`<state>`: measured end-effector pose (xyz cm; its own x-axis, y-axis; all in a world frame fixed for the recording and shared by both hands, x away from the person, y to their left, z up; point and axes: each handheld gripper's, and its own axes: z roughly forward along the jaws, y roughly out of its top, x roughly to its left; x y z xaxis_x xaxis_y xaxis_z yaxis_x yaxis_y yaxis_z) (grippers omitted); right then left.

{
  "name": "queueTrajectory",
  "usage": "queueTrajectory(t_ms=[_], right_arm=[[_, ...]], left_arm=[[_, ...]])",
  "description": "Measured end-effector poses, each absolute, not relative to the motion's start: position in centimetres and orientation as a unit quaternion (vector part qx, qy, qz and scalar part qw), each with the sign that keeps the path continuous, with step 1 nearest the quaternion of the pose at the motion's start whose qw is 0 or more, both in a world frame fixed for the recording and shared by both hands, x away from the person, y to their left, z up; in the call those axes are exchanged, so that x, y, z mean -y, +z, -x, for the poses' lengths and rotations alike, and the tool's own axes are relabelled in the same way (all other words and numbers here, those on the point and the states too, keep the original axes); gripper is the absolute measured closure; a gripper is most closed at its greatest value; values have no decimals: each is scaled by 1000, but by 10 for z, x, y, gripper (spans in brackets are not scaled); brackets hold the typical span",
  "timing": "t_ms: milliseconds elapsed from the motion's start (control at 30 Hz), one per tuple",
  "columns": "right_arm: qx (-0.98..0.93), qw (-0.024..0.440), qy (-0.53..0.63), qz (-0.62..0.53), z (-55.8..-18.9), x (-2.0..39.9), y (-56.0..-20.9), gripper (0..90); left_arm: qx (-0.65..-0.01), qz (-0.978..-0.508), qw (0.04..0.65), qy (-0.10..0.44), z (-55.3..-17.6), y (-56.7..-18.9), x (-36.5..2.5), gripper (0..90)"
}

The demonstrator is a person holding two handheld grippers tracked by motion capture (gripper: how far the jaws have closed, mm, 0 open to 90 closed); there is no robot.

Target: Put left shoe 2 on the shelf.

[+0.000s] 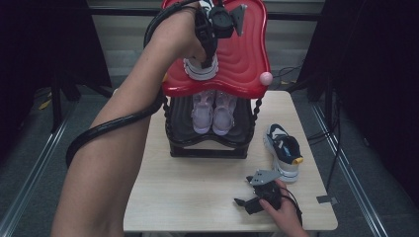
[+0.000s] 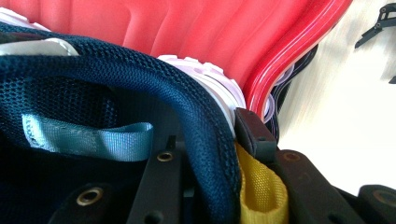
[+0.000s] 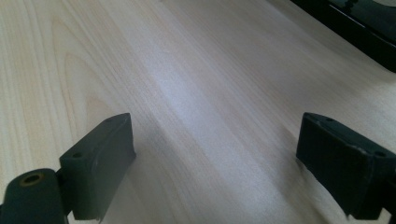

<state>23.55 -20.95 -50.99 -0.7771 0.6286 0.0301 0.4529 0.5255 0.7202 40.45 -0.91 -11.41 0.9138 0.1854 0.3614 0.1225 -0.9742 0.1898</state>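
left tongs [image 1: 206, 58]: clamped on navy shoe [image 2: 140, 84] collar, top centre, over red shelf [image 1: 247, 54] | right tongs [image 1: 249, 195]: wide open, empty, lower right on desk [image 1: 197, 197]

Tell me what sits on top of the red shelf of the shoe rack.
On the red shelf sits one navy shoe with a white sole, its heel collar clamped in the left gripper. The hand and gripper cover most of the shoe and the shelf behind it.

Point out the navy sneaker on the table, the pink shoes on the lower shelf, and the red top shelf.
navy sneaker [image 1: 284, 148], high view, on its dark upper.
pink shoes [image 1: 213, 112], high view, between the pair's toes.
red top shelf [image 1: 244, 54], high view, on its bare ribbed surface.
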Motion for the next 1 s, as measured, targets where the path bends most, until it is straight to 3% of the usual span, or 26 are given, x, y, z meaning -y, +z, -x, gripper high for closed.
queueTrajectory(t_ms=[267,1000], right_arm=[[-865,117,374,-313,-235,209,-510,107],[-865,117,374,-312,-236,209,-510,107]], left_arm=[[-80,-973,83,198,-403,-116,7,714],[-85,-965,98,228,-402,-110,3,577]])
